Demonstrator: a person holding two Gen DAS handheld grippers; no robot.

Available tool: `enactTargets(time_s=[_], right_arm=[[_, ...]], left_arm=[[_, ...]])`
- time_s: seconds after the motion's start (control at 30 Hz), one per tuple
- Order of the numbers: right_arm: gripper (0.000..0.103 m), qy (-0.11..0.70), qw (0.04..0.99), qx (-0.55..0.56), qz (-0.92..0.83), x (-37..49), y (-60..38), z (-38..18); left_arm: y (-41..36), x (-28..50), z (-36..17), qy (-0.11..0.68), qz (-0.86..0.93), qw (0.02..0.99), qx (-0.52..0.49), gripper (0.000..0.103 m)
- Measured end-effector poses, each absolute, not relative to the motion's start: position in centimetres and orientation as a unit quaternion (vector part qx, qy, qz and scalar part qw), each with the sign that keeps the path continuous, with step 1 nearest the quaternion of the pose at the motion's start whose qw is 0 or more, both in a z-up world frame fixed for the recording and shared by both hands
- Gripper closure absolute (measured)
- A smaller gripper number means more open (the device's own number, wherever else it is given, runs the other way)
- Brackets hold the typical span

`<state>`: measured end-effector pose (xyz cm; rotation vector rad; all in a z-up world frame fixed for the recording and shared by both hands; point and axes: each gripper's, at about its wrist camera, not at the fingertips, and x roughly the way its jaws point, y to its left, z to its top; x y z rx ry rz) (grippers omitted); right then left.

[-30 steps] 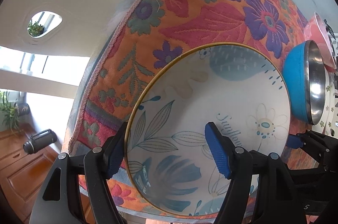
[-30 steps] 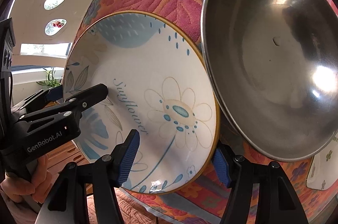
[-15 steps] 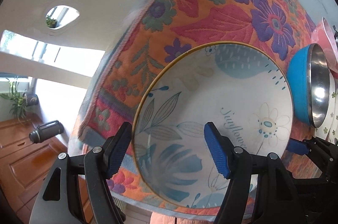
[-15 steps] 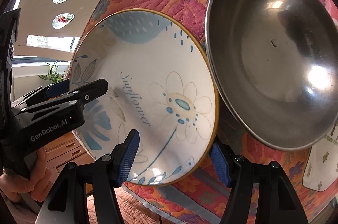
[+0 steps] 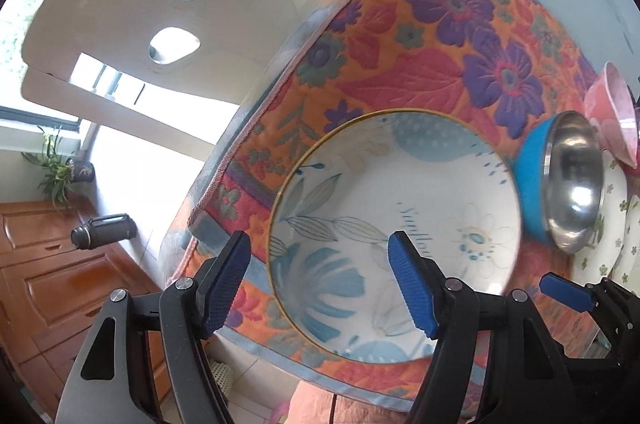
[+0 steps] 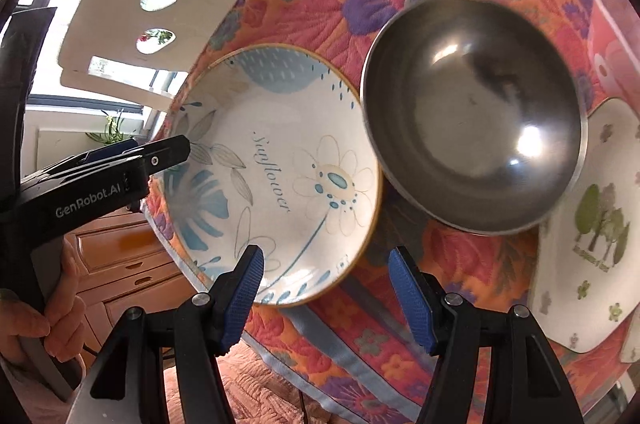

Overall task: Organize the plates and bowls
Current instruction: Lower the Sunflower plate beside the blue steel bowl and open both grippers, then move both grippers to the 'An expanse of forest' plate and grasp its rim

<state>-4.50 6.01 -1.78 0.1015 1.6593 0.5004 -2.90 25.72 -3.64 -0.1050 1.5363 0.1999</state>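
Note:
A white "Sunflower" plate with blue leaves and a yellow rim lies on the floral tablecloth near the table's front edge; it also shows in the right wrist view. My left gripper is open, just in front of the plate's left part, holding nothing. My right gripper is open, in front of the plate's right rim, holding nothing. A steel bowl with a blue outside stands right of the plate and also shows in the right wrist view.
A pink bowl sits behind the steel bowl. White plates with green prints lie at the right. The flowered tablecloth hangs over the front table edge. A white chair back stands at the left, with wooden drawers below.
Both grippers have pulled back and up from the plate. The plate and the steel bowl look smaller and farther away. Both grippers stay open.

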Motion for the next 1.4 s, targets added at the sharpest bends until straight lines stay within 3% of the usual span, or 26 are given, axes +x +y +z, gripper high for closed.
enactTargets(time_s=[0.6,1.07,1.4], right_arm=[[0.039,0.676,0.703,0.081,0.203,-3.8,-6.9,4.2],[0.039,0.689,0.699,0.144,0.125,-2.8,-20.5,0.7],[0.039,0.691,0.7,0.133,0.122,-0.4,-22.4,-1.7]], left_arm=[[13.9,-3.4,1.2,0.665,0.034,0.744,-0.048,0.033],[4.2,-4.4,-1.0,0.683,-0.038,0.729,-0.042,0.033],[-0.6,-4.2,-5.0,0.708,-0.066,0.701,-0.047,0.033]])
